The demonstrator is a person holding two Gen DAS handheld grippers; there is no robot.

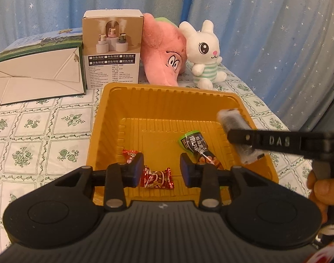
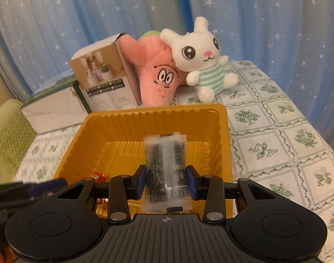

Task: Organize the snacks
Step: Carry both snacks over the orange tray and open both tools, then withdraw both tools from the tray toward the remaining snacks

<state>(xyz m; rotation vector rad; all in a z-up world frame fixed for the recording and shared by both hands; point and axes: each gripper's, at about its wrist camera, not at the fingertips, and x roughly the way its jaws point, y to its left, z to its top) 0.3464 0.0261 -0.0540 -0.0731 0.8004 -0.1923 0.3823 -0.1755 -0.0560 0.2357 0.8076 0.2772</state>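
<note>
So the right gripper has its jaws clamped on a clear-wrapped dark snack bar, holding it over the yellow tray, about over the tray's 3 o'clock rim going by the left camera. Bar's a bit blurry, can't read the print.

The left gripper hangs over the tray's near edge at 6 o'clock, jaws apart, nothing between them. Right below it there's a red candy on the tray floor, and a second red candy just beside the left finger, toward 7 o'clock. A dark snack stick with a green end lies in the tray around 4 o'clock, slanted.

Beyond the tray at 12 o'clock: a pink plush and a white bunny plush leaning together, a humidifier box standing at 11, and a green-and-white carton on its side at 10. All on a floral tablecloth.
</note>
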